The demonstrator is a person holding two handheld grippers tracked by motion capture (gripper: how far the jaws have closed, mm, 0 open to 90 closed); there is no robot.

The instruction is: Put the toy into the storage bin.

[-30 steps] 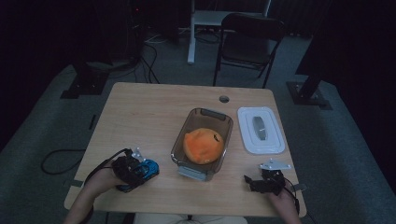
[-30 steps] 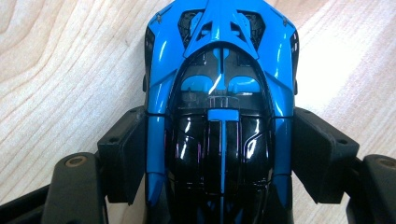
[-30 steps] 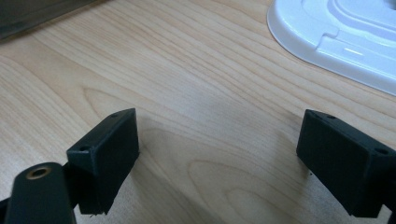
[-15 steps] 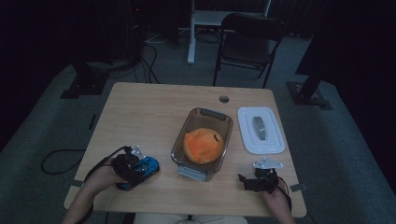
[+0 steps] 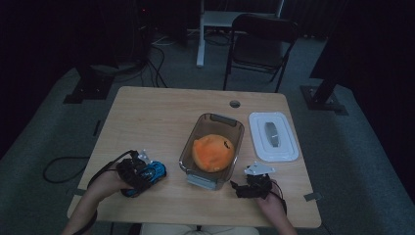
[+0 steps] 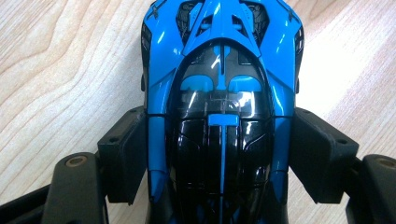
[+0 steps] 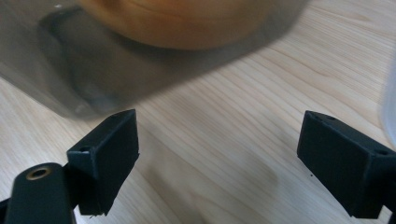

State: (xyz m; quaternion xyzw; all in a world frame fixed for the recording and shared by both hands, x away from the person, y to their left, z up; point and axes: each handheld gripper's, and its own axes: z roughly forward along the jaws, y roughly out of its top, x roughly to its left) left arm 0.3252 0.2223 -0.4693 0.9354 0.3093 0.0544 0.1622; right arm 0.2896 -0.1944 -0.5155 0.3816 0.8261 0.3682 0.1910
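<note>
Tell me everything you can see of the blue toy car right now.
The blue toy car is a glossy plastic sports car, bright blue with a black canopy and a thin blue stripe down its middle. It sits upright on the wooden table near the front left edge, left of the clear container. The left gripper closes on it, one black jaw against each side. Its wheels are hidden from view.
</note>
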